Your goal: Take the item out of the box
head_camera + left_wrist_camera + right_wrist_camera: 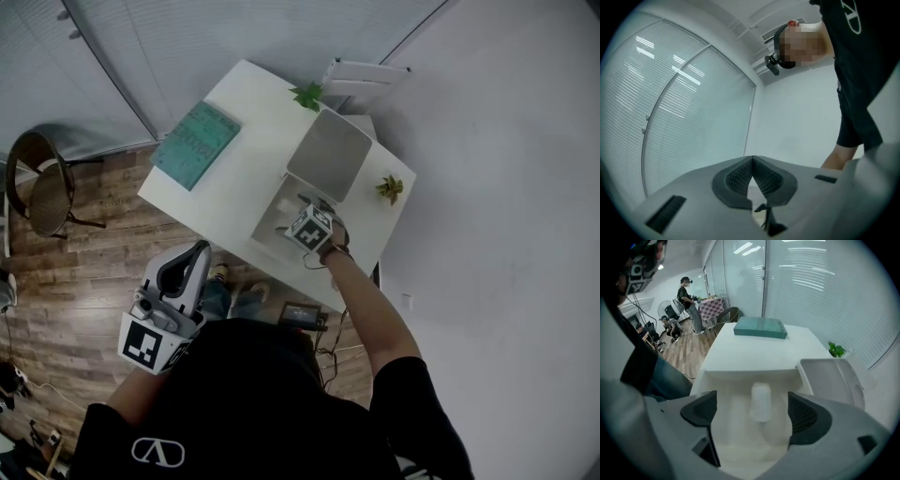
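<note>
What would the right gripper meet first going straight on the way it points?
The right gripper would probably meet the white item in the open box, centred ahead of its open jaws; depth unclear.

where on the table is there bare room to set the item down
Free: the bare table strip between the teal book and the box. Crowded: past the box, where its open lid and two small plants sit.
</note>
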`<state>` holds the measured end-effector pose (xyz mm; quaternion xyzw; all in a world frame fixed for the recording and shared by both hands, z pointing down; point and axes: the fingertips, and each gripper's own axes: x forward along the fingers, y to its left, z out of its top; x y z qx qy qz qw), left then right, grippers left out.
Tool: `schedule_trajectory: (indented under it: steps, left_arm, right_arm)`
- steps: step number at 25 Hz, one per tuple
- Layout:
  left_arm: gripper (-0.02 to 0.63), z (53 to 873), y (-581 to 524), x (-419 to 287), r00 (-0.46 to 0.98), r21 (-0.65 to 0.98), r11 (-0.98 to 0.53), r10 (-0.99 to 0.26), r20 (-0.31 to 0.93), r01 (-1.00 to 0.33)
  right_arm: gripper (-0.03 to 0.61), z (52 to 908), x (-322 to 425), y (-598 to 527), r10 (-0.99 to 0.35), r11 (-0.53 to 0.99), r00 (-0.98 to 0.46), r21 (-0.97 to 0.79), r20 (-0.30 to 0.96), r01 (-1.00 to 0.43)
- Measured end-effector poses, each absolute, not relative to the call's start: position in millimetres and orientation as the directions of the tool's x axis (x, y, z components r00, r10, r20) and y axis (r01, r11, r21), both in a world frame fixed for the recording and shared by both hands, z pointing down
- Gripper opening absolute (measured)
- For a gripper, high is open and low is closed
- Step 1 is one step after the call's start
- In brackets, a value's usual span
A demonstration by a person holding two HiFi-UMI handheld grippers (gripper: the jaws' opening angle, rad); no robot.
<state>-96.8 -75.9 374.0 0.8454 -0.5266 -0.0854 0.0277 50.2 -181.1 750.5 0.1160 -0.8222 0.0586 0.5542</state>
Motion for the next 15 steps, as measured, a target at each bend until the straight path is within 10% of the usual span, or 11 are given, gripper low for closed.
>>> schedule_trajectory:
  steps: [15]
  left_arm:
    - [0.005, 408.9, -55.0, -99.0, 0.413, 0.149, -0.410, -0.911, -0.016, -0.900]
  right_arm:
    - [0.281, 805.1, 58.4, -192.4, 0.033, 0.977, -0.164, -0.067, 0.986, -0.204]
